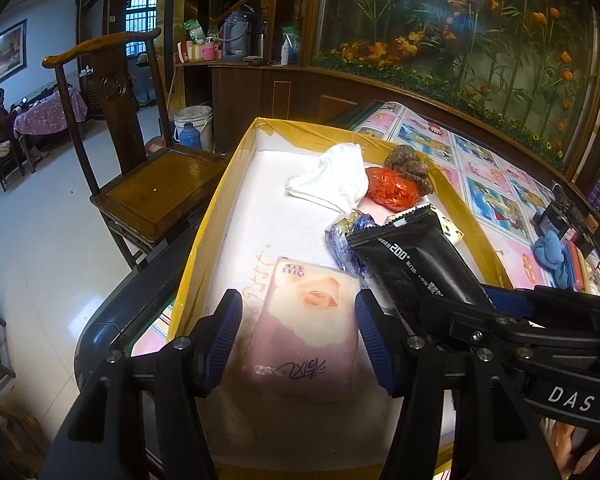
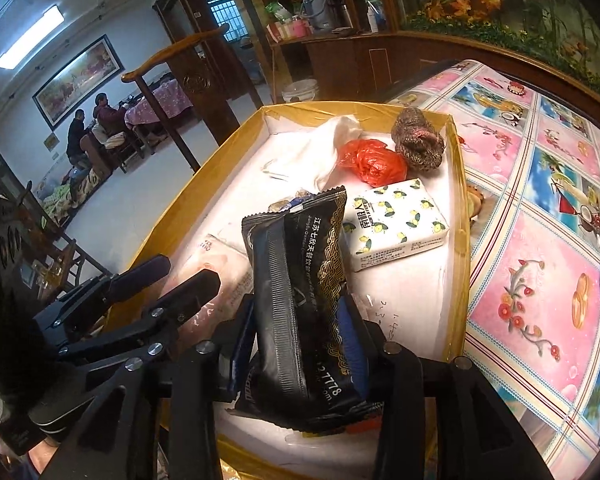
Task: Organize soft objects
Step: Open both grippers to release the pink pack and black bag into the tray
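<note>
A yellow-rimmed box (image 1: 204, 236) (image 2: 462, 184) with a white floor holds the soft things. A pink tissue pack (image 1: 308, 320) lies flat on that floor between the fingers of my left gripper (image 1: 298, 340), which is open, with a slim gap at its left pad. My right gripper (image 2: 298, 344) is shut on a black pouch (image 2: 300, 280) (image 1: 412, 264), blue pads against both of its sides, its far end leaning over a blue-patterned bag (image 1: 340, 244). Farther back lie a white cloth (image 1: 332, 176), a red plastic bag (image 2: 370, 162), a brown knitted piece (image 2: 418, 142) and a lemon-print tissue pack (image 2: 396, 224).
The box stands on a table with a pink and blue picture cloth (image 2: 540, 240). A blue cloth (image 1: 552, 252) lies on the table to the right. A wooden chair (image 1: 160, 184) stands left of the box, a cabinet behind. People sit at a far table (image 2: 100, 124).
</note>
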The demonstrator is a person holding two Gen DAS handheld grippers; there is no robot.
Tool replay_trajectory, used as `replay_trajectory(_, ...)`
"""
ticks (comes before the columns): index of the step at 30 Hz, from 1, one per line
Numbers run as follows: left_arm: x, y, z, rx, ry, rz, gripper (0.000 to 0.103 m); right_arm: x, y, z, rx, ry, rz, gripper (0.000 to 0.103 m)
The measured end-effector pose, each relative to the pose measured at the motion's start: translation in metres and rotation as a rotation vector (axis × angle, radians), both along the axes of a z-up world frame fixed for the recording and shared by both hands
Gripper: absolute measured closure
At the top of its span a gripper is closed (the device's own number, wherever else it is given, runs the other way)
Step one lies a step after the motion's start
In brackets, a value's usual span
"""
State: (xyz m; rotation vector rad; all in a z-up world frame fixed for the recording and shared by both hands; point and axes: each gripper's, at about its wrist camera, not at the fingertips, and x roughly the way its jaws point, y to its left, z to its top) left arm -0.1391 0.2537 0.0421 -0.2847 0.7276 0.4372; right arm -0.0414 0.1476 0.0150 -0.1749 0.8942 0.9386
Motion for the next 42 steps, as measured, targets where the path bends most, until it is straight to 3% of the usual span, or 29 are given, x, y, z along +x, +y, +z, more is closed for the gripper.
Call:
replay_trajectory(13, -0.015, 0.003, 0.011, 0.001, -0.033, 0.031, 0.042, -0.015, 0.002, -0.004, 0.034, 0.057, 0.079, 0.057)
replay_trajectory(16, -0.019, 0.007, 0.015, -0.001, -0.044, 0.046, 0.042, -0.018, 0.004, -0.009, 0.031, 0.099, 0.117, 0.050)
replay_trajectory(19, -0.021, 0.009, 0.017, -0.016, -0.053, 0.047, 0.042, -0.020, 0.001, -0.009, 0.034, 0.101, 0.131, 0.050)
replay_trajectory(31, -0.016, -0.006, 0.023, -0.008, -0.056, 0.011, 0.041, -0.005, -0.049, 0.003, 0.110, 0.096, 0.052, 0.050)
replay_trajectory(42, -0.005, -0.039, 0.036, 0.038, -0.052, -0.051, 0.036, 0.025, -0.138, 0.019, 0.196, 0.072, -0.091, 0.050)
